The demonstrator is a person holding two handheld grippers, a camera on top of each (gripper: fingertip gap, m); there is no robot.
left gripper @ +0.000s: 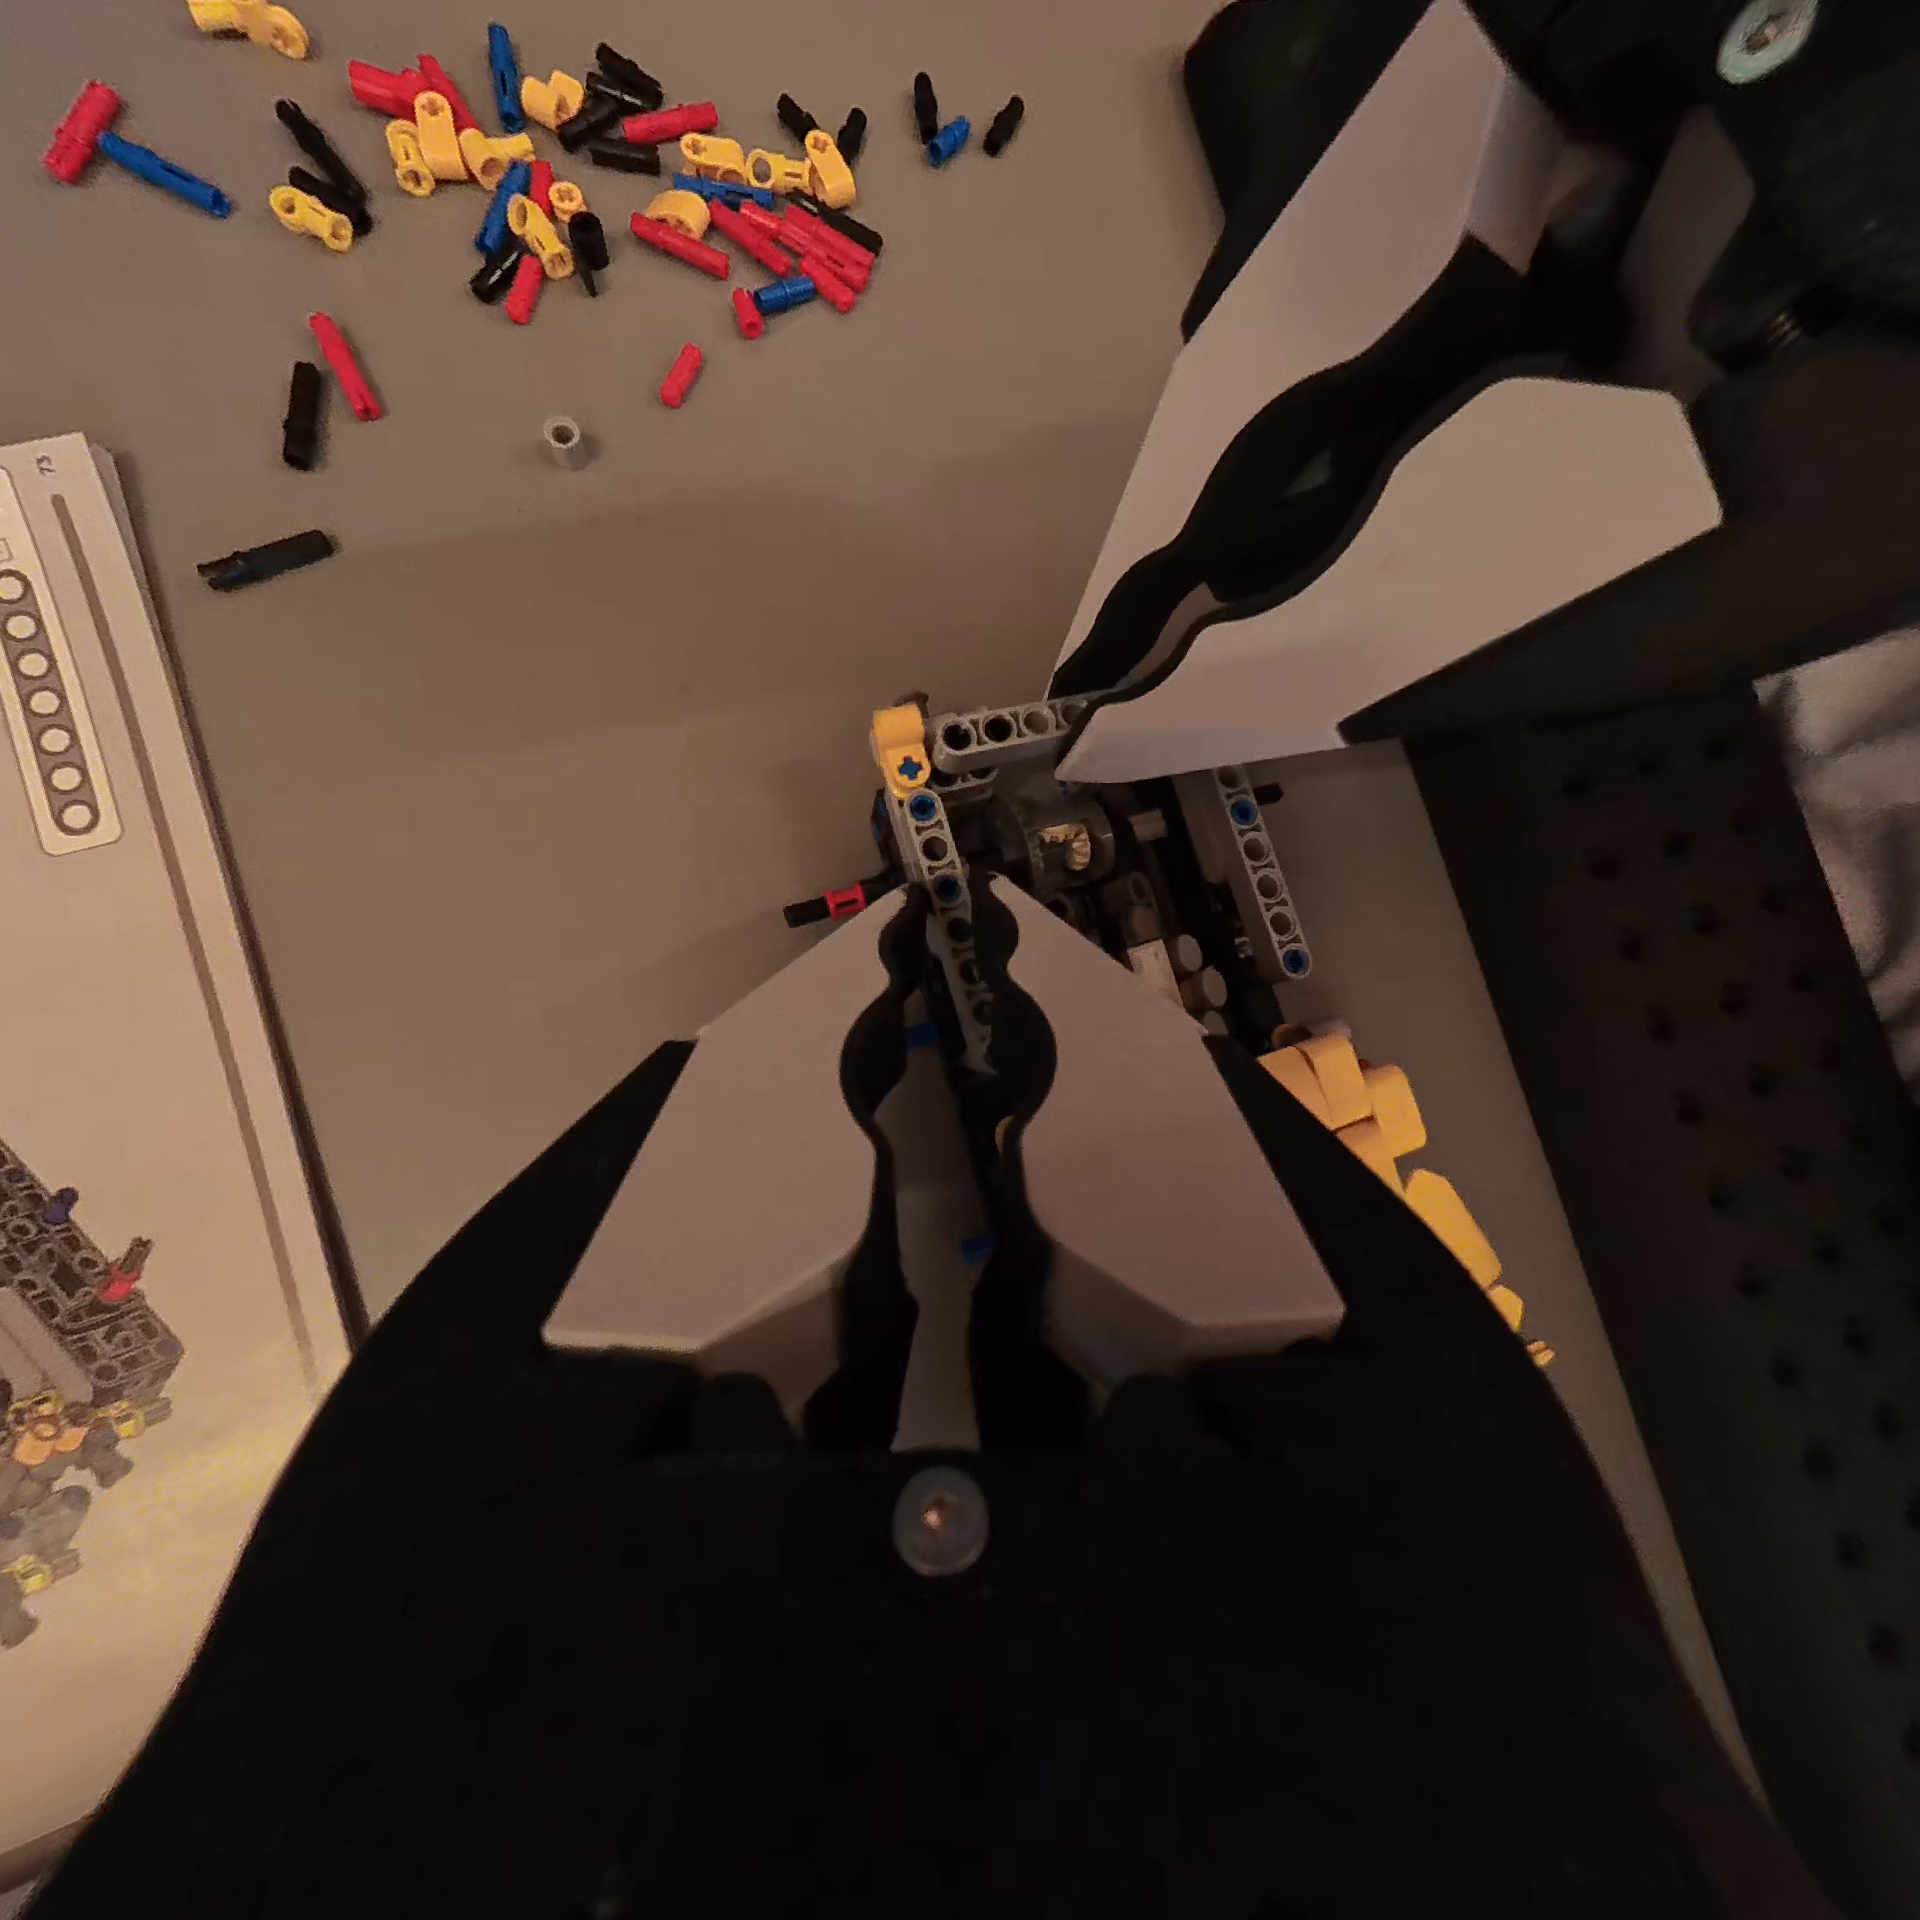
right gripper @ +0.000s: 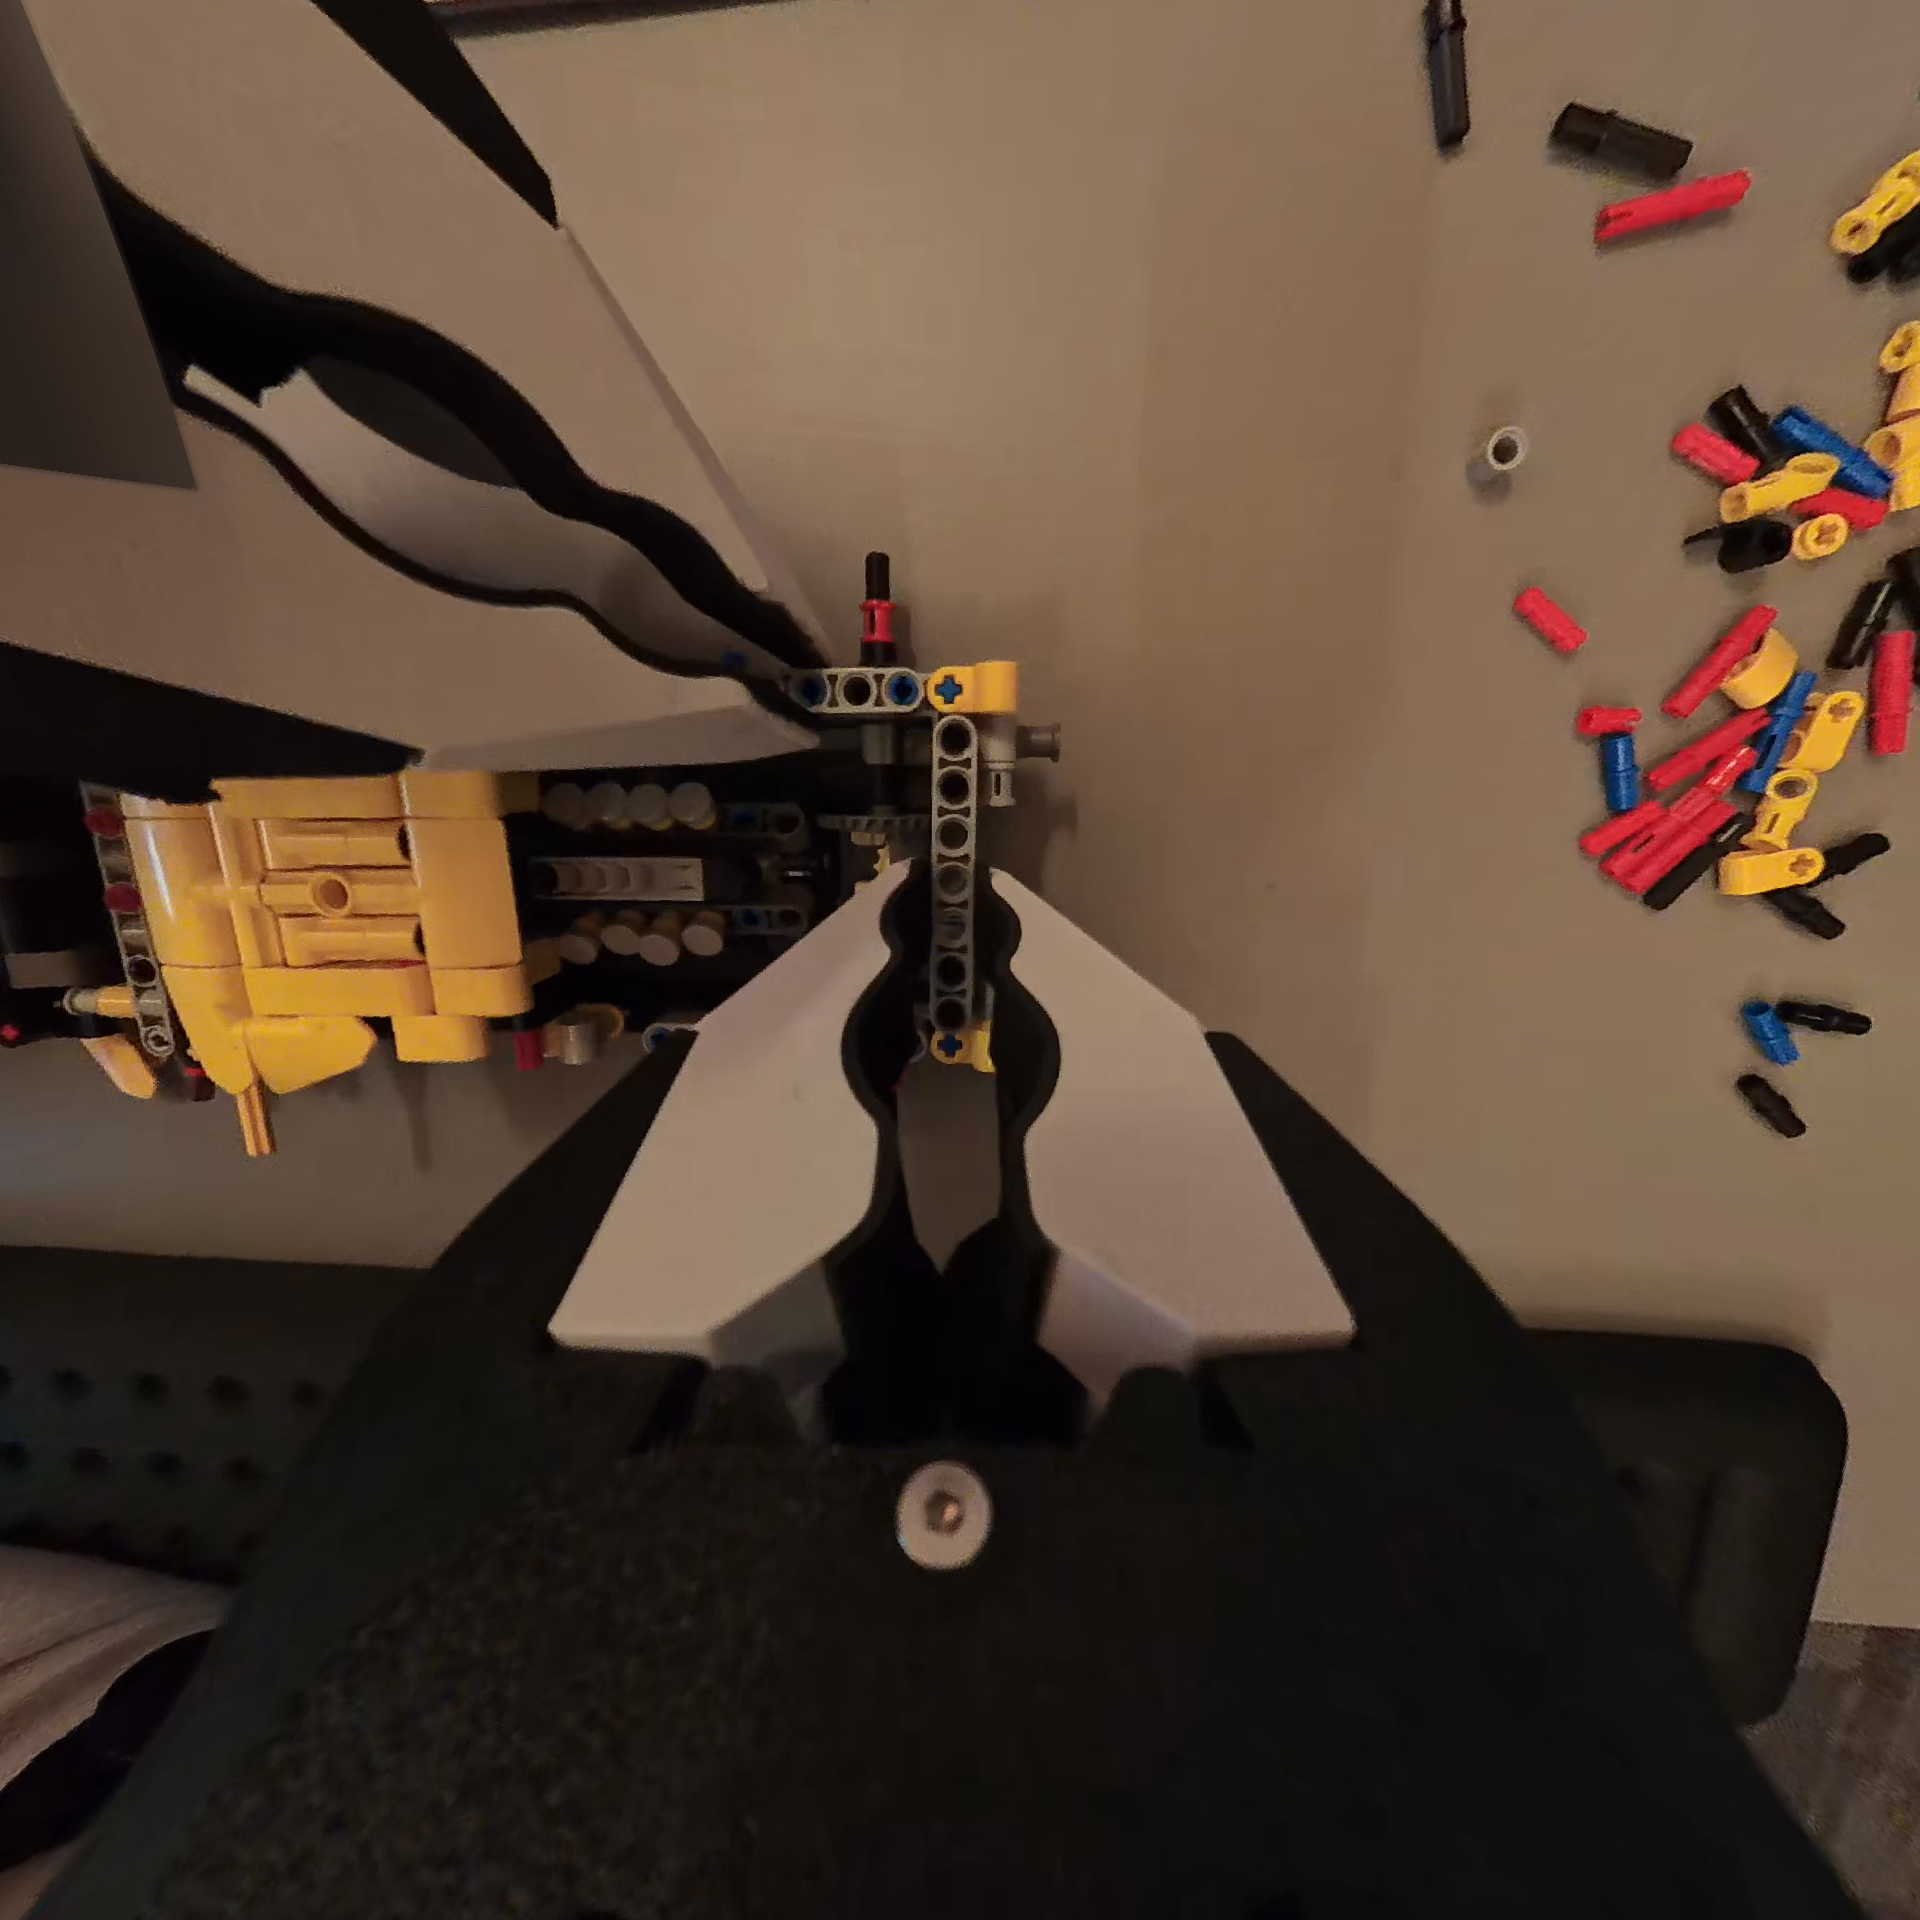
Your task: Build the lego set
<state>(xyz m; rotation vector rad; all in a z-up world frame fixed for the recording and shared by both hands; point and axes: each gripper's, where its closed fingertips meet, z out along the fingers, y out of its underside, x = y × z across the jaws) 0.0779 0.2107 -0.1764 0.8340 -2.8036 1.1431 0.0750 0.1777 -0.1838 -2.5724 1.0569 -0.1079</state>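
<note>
Left wrist view: we see our left claw (left gripper: 951, 914) and right claw (right gripper: 951, 883) each clamped on a grey beam of the model (right gripper: 343, 914), above the tan desk (left gripper: 582, 644) strewn with pins (left gripper: 644, 187).

A flat tan table (left gripper: 644, 644) fills most of the left wrist view, and its top looks smooth and plain. On the right side of that view a black board (left gripper: 1714, 1195) full of small round holes lies along the table's edge. Past the board, at the far right edge, a bit of pale crumpled cloth (left gripper: 1870, 831) shows. In the right wrist view the board with holes runs along the lower left, and the pale cloth sits in the lower left corner. A grey, rough patch of floor (right gripper: 1860, 1766) shows in the lower right corner.
</note>
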